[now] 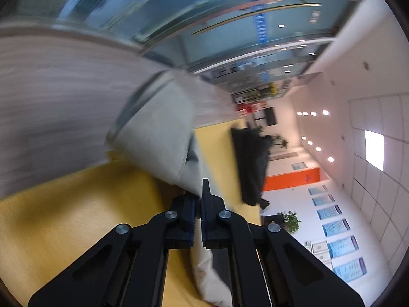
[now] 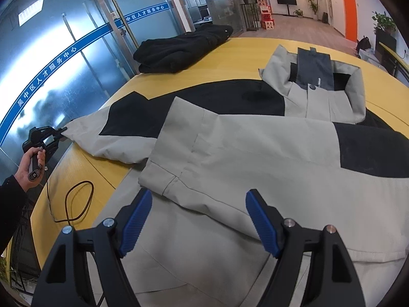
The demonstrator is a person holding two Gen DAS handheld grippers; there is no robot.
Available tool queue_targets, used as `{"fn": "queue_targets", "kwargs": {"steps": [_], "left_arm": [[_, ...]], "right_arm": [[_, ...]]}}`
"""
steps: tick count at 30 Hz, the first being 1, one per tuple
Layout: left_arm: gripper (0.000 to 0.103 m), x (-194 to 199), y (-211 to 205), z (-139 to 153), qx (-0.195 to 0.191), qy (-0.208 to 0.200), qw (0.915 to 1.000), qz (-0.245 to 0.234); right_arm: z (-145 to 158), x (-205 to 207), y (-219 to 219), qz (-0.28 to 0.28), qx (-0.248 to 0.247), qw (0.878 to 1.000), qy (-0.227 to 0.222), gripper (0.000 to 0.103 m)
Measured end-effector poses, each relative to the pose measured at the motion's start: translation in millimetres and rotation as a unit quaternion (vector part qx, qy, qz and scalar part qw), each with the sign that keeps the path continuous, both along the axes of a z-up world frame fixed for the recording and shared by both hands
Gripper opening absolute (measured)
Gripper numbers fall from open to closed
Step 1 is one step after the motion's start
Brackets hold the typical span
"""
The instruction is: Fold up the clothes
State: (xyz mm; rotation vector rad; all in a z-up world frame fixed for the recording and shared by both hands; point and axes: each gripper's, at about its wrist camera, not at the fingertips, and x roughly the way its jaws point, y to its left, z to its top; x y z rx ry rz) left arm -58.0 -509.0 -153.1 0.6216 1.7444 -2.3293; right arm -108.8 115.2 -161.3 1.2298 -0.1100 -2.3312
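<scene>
A grey and black jacket [image 2: 255, 148] lies spread on the yellow table [image 2: 230, 53], collar at the far side. One sleeve is folded across its front, with the cuff [image 2: 163, 179] just beyond my right gripper [image 2: 196, 220], which hovers open over the grey cloth with nothing between its blue pads. The other sleeve [image 2: 115, 133] stretches out to the left. There my left gripper [image 2: 62, 131], held by a hand [image 2: 28, 168], pinches the sleeve's end. In the left wrist view that gripper [image 1: 200, 192] is shut on the grey sleeve [image 1: 158, 140], which is lifted off the table [image 1: 64, 217].
A folded black garment [image 2: 179, 48] [image 1: 251, 163] lies at the table's far left corner. A thin cable [image 2: 76, 199] loops on the table near its left edge. Glass doors [image 2: 64, 64] stand close behind that edge.
</scene>
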Motion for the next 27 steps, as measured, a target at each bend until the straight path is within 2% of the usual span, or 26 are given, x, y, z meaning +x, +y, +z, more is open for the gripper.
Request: {"fn": "queue_targets", "kwargs": {"steps": [4,7,10,12,15,17,20,25,27], "left_arm": [[0.002,-16,51,73,-0.057,0.057,0.996,-0.039],[0.002,-40,124,133,-0.091,0.103,0.9847,-0.107],[0.002,-61,207,182,-0.112,0.152,0.9654,-0.18],[0.002,-76,275,207,-0.119,0.18,0.9474,-0.236],[0.003,-98,368,221,-0.104,0.203,0.9239,-0.308],[0.003,-113,433,219,-0.096,0.203,0.9078,-0.354],[0.003,-127,507,195,-0.065,0.182,0.8981,-0.395],[0.004,-137,617,119,-0.05,0.112,0.8866,-0.446],[0.007,-136,658,81,-0.046,0.075,0.877,-0.472]], "right_arm": [[8,4,14,-0.011,-0.016,1.0,0.011,0.08],[22,10,30,-0.023,-0.037,0.999,0.028,0.08],[42,19,51,-0.04,-0.054,0.996,0.056,0.08],[56,26,69,-0.051,-0.063,0.994,0.072,0.08],[77,37,104,-0.069,-0.071,0.991,0.095,0.08],[88,44,132,-0.086,-0.078,0.988,0.106,0.08],[98,56,179,-0.117,-0.076,0.983,0.118,0.08],[83,67,251,-0.153,-0.059,0.982,0.088,0.08],[72,67,272,-0.163,-0.063,0.982,0.074,0.08]]}}
